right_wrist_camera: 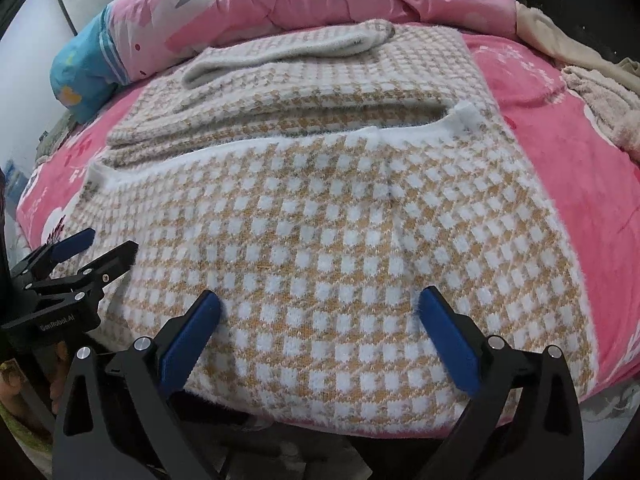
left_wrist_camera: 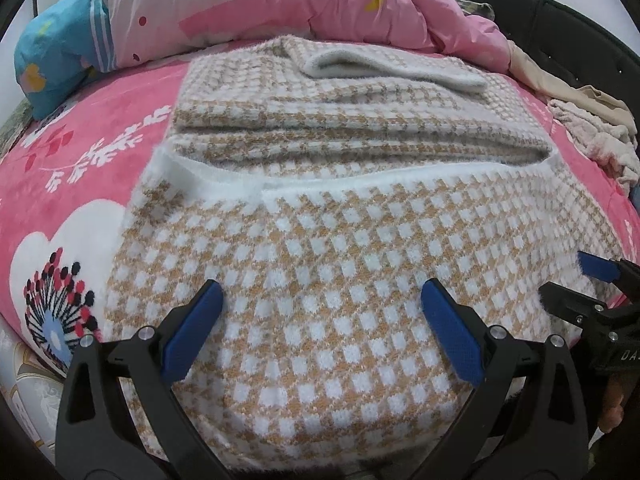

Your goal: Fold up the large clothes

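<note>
A tan-and-white checked knit garment [left_wrist_camera: 320, 264] lies folded on a bed covered by a pink floral sheet [left_wrist_camera: 80, 168]. Its near flap, edged in white, is turned over toward the cameras, and a folded sleeve with a pale fuzzy cuff [left_wrist_camera: 396, 68] rests across the far part.

The left gripper [left_wrist_camera: 322, 304] hovers over the near flap with its blue-padded jaws spread wide and nothing between them. The right gripper [right_wrist_camera: 320, 308] is likewise spread wide over the same flap, holding nothing. Whether the fingertips touch the knit cannot be told.

In the right wrist view, the left gripper's body at the picture's left edge carries white lettering that reads "GenRobot.AI" [right_wrist_camera: 58, 317]. In the left wrist view, the right gripper's body at the picture's right edge shows the letters "DAS" [left_wrist_camera: 630, 354], cut off by the frame.

Behind the garment a pink quilt [left_wrist_camera: 320, 4] with a blue end is bunched up, and beige and pale pink clothes [left_wrist_camera: 592, 128] lie heaped to the right.
</note>
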Available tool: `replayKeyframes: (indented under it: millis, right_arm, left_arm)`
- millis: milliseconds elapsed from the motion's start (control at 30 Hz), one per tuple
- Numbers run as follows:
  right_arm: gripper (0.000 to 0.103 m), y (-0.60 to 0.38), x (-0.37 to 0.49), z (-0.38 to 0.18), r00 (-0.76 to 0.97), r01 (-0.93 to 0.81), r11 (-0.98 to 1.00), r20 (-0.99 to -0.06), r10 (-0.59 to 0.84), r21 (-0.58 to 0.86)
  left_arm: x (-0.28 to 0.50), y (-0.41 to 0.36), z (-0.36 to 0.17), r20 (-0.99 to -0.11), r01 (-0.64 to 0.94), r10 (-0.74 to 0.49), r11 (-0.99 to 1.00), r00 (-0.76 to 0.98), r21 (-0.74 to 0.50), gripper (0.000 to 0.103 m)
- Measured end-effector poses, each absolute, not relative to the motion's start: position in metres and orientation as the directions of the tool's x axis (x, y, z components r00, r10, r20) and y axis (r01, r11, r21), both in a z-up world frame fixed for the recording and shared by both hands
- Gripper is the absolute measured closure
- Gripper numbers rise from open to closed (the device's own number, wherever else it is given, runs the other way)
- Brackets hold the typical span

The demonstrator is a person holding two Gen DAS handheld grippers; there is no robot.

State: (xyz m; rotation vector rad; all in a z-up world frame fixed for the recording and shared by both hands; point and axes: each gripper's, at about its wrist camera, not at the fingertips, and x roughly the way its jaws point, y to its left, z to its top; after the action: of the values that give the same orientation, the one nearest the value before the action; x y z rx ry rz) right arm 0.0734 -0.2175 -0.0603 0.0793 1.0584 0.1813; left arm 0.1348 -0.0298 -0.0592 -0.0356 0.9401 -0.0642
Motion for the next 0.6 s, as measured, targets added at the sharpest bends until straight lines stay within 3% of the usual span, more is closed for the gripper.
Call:
replayKeyframes:
  millis: [600]
  right_arm:
    - [0.006,-0.2197,0.0739,-0.0598,0.492,-0.118,0.981,-0.849,0.191,0.153]
  left_arm:
    - [0.1357,-0.0289,-0.0592,-0.808,0.039,-0.07,0.998,0.585,-0.058,0.006]
